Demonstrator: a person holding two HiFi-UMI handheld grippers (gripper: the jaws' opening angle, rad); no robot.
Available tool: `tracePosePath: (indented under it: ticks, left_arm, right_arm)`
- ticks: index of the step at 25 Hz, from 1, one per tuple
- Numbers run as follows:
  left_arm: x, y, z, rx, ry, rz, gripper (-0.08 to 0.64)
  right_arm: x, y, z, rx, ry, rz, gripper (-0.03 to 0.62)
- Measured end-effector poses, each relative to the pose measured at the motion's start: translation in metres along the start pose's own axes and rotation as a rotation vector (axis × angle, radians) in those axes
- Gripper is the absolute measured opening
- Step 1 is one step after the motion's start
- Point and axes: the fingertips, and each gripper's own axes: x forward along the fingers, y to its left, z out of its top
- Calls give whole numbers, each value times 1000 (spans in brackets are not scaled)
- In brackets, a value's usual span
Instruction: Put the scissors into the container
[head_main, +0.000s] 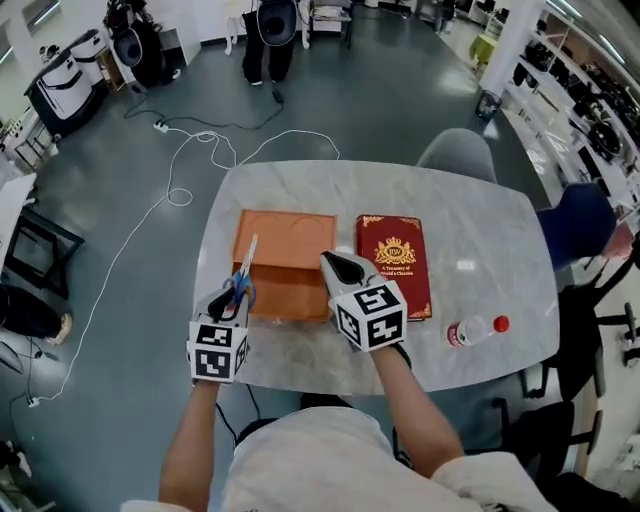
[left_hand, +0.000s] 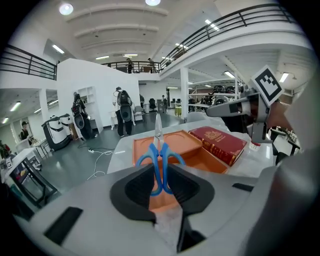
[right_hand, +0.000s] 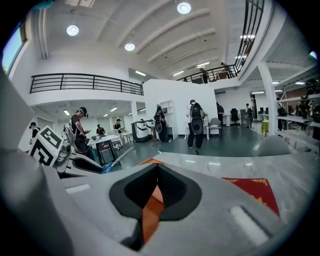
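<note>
A pair of scissors (head_main: 243, 277) with blue handles and silver blades is held in my left gripper (head_main: 236, 294), which is shut on the handles. The blades point forward over the near left part of the orange container (head_main: 287, 262). In the left gripper view the scissors (left_hand: 159, 156) stand upright between the jaws of my left gripper (left_hand: 161, 184), with the container (left_hand: 176, 145) just beyond. My right gripper (head_main: 340, 266) hovers at the container's right edge, shut with nothing in it. In the right gripper view my right gripper (right_hand: 157, 192) shows only an orange strip through its narrow gap.
A red hardcover book (head_main: 394, 262) lies right of the container, and a small bottle (head_main: 477, 330) with a red cap lies near the table's (head_main: 480, 235) front right edge. A grey chair (head_main: 458, 155) stands behind the table. People and equipment are far off on the floor.
</note>
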Motion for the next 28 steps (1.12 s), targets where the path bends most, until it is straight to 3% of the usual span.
tracePosePath:
  ticks: [6, 13, 28]
  left_arm:
    - [19, -8, 0, 59, 27, -38, 80]
    - [30, -13, -7, 180, 64, -125, 80]
    - [49, -20, -24, 529, 171, -349, 80]
  right_arm:
    - [8, -16, -2, 12, 9, -10, 5]
    - [16, -18, -3, 25, 17, -44, 5]
    - [4, -5, -14, 57, 35, -184, 5]
